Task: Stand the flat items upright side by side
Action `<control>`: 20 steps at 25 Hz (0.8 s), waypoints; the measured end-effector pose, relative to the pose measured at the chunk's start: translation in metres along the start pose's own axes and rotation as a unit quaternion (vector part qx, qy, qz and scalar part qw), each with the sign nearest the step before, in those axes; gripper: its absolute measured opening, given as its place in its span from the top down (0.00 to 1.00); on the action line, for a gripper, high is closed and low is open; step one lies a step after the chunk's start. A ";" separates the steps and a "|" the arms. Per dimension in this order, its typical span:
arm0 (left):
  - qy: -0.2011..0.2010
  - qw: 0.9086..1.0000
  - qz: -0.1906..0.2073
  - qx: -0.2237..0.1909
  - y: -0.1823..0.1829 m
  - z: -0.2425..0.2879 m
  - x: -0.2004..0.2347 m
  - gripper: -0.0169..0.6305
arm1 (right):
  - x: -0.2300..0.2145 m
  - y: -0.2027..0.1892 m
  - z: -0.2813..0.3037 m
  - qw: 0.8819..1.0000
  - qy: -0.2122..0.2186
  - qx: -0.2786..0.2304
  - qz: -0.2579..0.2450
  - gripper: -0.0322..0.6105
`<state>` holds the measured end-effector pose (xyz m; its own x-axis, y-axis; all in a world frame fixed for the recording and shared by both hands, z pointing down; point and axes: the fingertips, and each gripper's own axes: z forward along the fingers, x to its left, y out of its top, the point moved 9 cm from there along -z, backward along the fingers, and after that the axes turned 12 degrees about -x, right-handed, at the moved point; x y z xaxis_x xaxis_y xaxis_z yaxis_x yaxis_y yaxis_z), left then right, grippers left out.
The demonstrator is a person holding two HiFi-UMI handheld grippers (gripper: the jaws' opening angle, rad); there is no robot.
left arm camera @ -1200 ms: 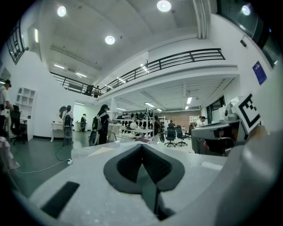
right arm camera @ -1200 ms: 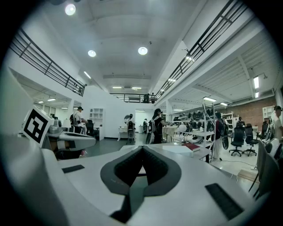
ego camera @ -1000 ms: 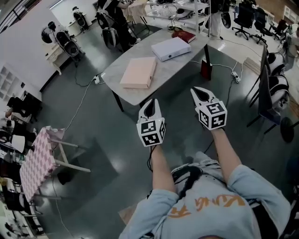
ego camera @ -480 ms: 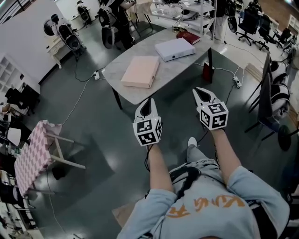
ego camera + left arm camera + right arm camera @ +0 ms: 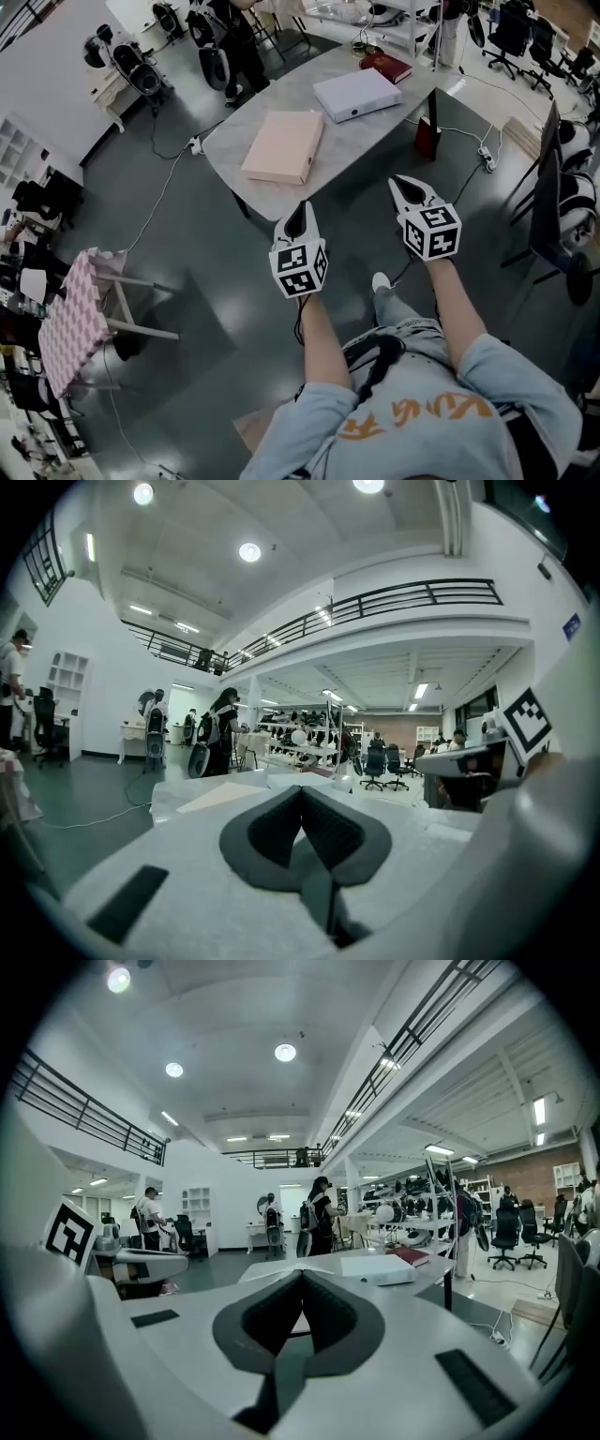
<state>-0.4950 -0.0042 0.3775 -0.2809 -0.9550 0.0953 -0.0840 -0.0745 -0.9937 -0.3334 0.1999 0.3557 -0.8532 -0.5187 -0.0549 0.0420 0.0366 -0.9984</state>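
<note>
A grey table (image 5: pixel 370 141) stands ahead with three flat items lying on it: a pink binder (image 5: pixel 284 144) nearest, a pale lilac box file (image 5: pixel 357 94) behind it, and a dark red book (image 5: pixel 386 66) at the far end. My left gripper (image 5: pixel 298 215) and right gripper (image 5: pixel 408 187) hover short of the table's near edge, both shut and holding nothing. The pink binder (image 5: pixel 223 795) shows low ahead in the left gripper view. In the right gripper view the lilac box file (image 5: pixel 378 1267) and the red book (image 5: pixel 410 1256) lie beyond the jaws.
A red object (image 5: pixel 427 137) stands on the floor by a table leg, with cables and a power strip (image 5: pixel 487 155) nearby. A small table with a pink checked cloth (image 5: pixel 71 321) is at the left. Office chairs (image 5: pixel 553 187) are at the right. People stand at the far desks.
Both grippers have drifted forward towards the table; the table and its items sit slightly nearer and more central in the head view. Jaws stay shut.
</note>
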 end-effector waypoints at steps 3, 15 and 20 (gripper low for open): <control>0.002 1.000 -0.006 0.013 -0.011 0.022 0.004 0.95 | -0.014 -0.010 0.025 1.000 0.005 0.012 0.015 0.95; 0.017 0.999 -0.001 0.050 -0.025 0.139 0.043 0.95 | -0.080 -0.035 0.164 0.996 0.037 0.048 0.068 0.95; -0.011 0.999 0.018 0.039 -0.023 0.192 0.053 0.95 | -0.108 -0.037 0.223 0.995 0.054 0.049 0.073 0.95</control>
<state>-0.3244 -0.1078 0.3943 -0.2621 -0.9632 0.0590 0.0009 -0.0614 -0.9981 -0.1266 0.0643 0.3969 -0.8854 -0.4183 -0.2026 0.2151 0.0177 -0.9764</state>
